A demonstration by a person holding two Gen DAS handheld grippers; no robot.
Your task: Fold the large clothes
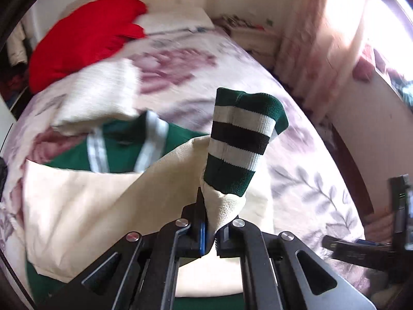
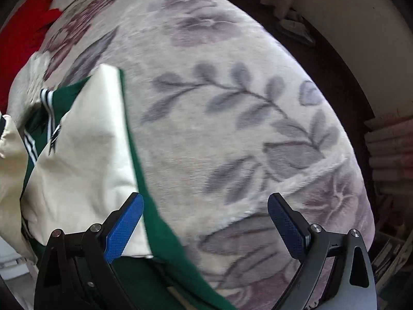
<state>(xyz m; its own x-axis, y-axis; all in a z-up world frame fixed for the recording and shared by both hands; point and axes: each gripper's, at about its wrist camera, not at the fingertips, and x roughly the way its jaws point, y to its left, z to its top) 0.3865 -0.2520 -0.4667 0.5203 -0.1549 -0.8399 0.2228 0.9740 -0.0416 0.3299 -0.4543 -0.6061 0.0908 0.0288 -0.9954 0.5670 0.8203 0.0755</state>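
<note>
A green and cream jacket lies on a floral bedspread. My left gripper is shut on the end of its cream sleeve, and the striped green, white and black cuff stands up above the jaws. In the right wrist view the jacket lies at the left, with its green body running under the left blue pad. My right gripper is open and empty, just above the bedspread at the jacket's edge. It also shows at the right edge of the left wrist view.
A red garment and a white pillow lie at the bed's head. A folded cream cloth lies beyond the jacket. A curtain and a bright window are on the right. The bed's dark edge curves along the right.
</note>
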